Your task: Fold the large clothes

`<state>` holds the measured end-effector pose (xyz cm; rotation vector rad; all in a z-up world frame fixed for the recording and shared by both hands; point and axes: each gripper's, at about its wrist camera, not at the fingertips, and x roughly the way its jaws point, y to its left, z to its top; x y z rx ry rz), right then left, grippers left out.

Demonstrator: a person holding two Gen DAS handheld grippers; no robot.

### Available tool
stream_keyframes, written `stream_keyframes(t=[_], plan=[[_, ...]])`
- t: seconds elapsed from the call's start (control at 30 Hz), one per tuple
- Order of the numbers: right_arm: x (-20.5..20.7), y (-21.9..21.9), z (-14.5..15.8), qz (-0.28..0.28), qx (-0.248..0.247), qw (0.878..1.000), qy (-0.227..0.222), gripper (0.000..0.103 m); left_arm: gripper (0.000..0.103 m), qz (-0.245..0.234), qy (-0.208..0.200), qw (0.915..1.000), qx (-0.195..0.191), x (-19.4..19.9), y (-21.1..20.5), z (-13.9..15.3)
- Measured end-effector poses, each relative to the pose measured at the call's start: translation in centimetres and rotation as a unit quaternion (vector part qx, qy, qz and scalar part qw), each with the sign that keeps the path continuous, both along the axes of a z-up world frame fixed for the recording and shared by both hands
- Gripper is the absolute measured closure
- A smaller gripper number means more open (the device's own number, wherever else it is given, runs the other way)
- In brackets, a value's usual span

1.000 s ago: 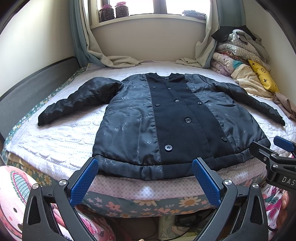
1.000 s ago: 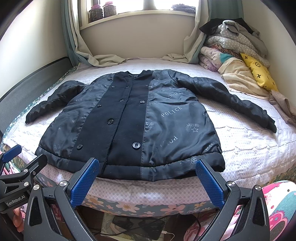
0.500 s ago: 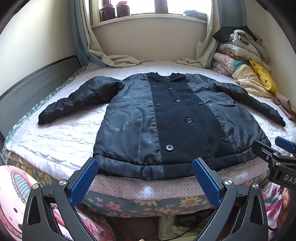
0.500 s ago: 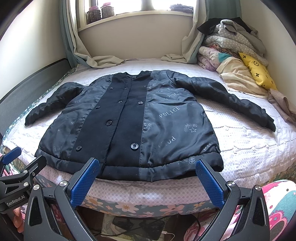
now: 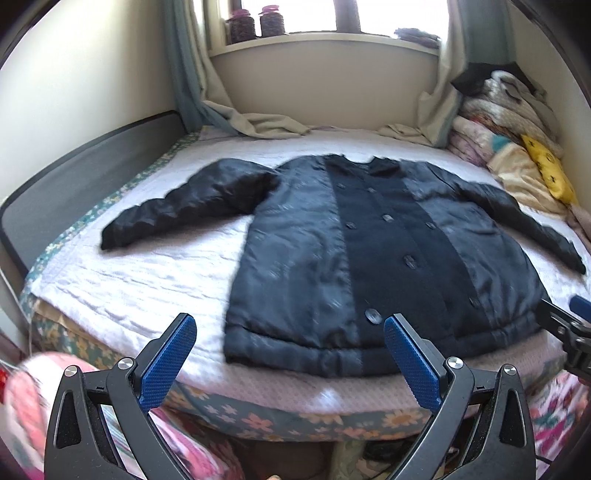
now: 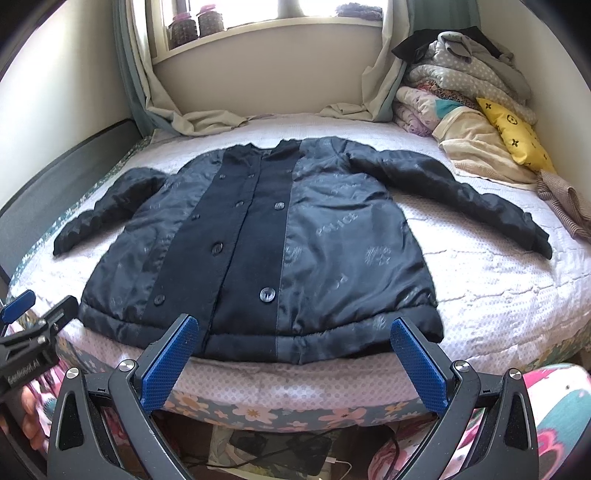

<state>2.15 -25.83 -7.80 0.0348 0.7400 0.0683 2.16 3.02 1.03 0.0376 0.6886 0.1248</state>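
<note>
Jacket point(image 6: 280, 251) flat on bed point(image 6: 498, 288) (sleeves spread), both grippers empty.

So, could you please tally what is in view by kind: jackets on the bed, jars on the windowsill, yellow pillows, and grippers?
Jackets: 1, jacket
Jars: 2, left jar, right jar
Yellow pillows: 1, yellow pillow
Grippers: 2, left gripper, right gripper
Total: 6

Bare bedspread point(image 6: 498, 288) is left open beside the coat point(image 6: 295, 240) on both flanks; the right edge is blocked by piled bedding point(image 6: 461, 92).
</note>
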Motion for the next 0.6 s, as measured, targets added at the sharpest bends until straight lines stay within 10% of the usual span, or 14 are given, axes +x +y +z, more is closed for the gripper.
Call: stream_keyframes(t=[0.3, 0.6], plan=[[3.8, -1.3, 3.2, 0.004, 0.077, 0.997, 0.019, 0.0, 0.0, 0.03, -0.027, 0.9989, -0.025, 3.7, 4.1, 4.0], [9.7, 0.3, 8.2, 0.024, 0.046, 0.999, -0.018, 0.0, 0.0, 0.051, -0.031, 0.9959, -0.068, 9.6, 8.1, 5.9]])
